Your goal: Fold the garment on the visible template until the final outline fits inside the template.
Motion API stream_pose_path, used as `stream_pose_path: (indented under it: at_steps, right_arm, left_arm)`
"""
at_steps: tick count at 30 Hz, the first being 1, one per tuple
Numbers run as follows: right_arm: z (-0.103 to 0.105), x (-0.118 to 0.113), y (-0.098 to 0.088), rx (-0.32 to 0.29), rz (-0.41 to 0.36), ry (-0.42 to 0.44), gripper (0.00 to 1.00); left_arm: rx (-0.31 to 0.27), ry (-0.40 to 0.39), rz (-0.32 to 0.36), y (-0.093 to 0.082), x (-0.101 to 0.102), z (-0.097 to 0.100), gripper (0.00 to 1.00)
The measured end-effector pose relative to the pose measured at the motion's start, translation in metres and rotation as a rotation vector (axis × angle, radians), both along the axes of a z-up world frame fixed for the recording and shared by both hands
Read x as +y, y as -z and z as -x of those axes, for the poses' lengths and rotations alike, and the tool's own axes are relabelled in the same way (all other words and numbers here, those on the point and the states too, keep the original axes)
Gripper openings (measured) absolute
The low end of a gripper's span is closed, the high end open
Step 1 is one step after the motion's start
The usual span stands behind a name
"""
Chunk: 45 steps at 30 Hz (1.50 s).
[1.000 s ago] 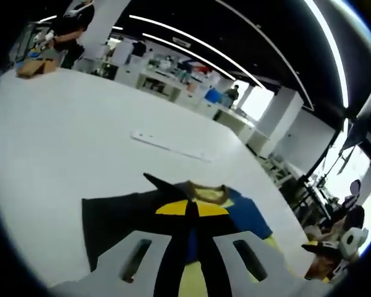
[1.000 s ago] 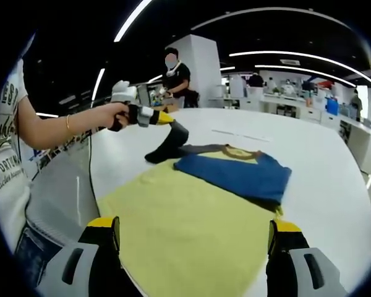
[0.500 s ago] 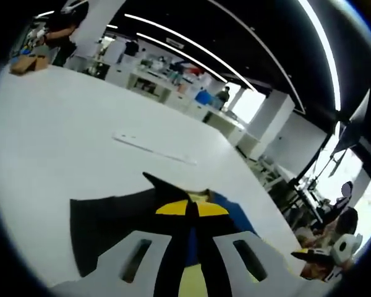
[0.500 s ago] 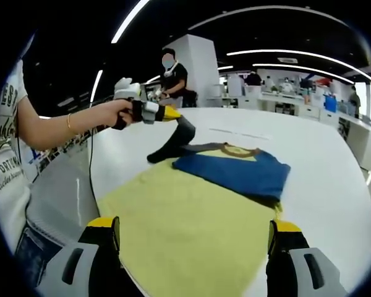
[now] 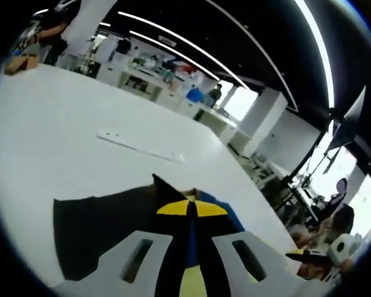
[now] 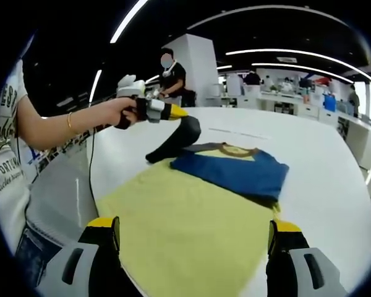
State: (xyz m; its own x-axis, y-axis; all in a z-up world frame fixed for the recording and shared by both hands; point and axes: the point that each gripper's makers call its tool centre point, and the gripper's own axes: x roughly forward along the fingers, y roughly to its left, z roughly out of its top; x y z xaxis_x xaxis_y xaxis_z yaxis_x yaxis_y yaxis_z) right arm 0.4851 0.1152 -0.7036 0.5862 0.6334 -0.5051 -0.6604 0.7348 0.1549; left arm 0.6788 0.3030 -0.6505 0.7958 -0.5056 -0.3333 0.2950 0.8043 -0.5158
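A blue garment [image 6: 238, 172] with a tan collar [image 6: 238, 150] lies folded on the far part of a yellow template [image 6: 179, 229] on the white table. Its dark sleeve [image 6: 172, 141] is raised off the table, and my left gripper [image 6: 173, 112], held in a person's hand, is shut on the sleeve's end. In the left gripper view the yellow-tipped left gripper [image 5: 190, 210] pinches the dark sleeve [image 5: 93, 219], which spreads out to the left, with the blue garment [image 5: 221, 213] just behind. My right gripper [image 6: 195, 247] stands open over the template's near edge, holding nothing.
A thin white strip [image 5: 139, 145] lies on the table [image 5: 62, 142] beyond the garment. A person in black [image 6: 173, 74] stands at the table's far side. Other benches and people sit in the background. The table's near edge [image 6: 68, 198] runs beside the holder's body.
My left gripper has lifted the dark sleeve higher and carried it a little toward the blue garment. The right gripper, garment body and template have stayed put.
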Motion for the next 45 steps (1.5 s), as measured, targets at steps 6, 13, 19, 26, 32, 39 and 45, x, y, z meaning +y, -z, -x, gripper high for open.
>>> stream_pose_path:
  at_steps: [6,13,19,26,32,39,45]
  right_arm:
    - [-0.001,-0.002,0.0,0.001,-0.001,0.006,0.99]
    - [0.0,-0.006,0.001,0.003,-0.005,0.02,0.99]
    - [0.002,-0.011,0.004,0.011,-0.003,0.034,0.99]
    - [0.003,-0.014,0.007,0.019,-0.001,0.042,0.99]
    - [0.002,-0.015,0.008,0.02,-0.002,0.047,0.99]
    - [0.003,-0.02,0.011,0.027,-0.001,0.059,0.99]
    - [0.004,-0.022,0.013,0.033,-0.004,0.067,0.99]
  left_arm:
    - [0.006,0.015,0.011,0.0,-0.012,-0.004,0.0]
    - [-0.001,0.04,0.039,-0.002,-0.03,-0.015,0.0]
    - [-0.046,0.052,0.09,-0.011,-0.044,-0.022,0.0]
    - [-0.073,0.067,0.124,-0.02,-0.06,-0.027,0.0]
    - [-0.066,0.087,0.124,-0.016,-0.071,-0.028,0.0]
    - [-0.063,0.119,0.141,-0.016,-0.091,-0.032,0.0]
    - [-0.076,0.157,0.15,-0.021,-0.11,-0.035,0.0]
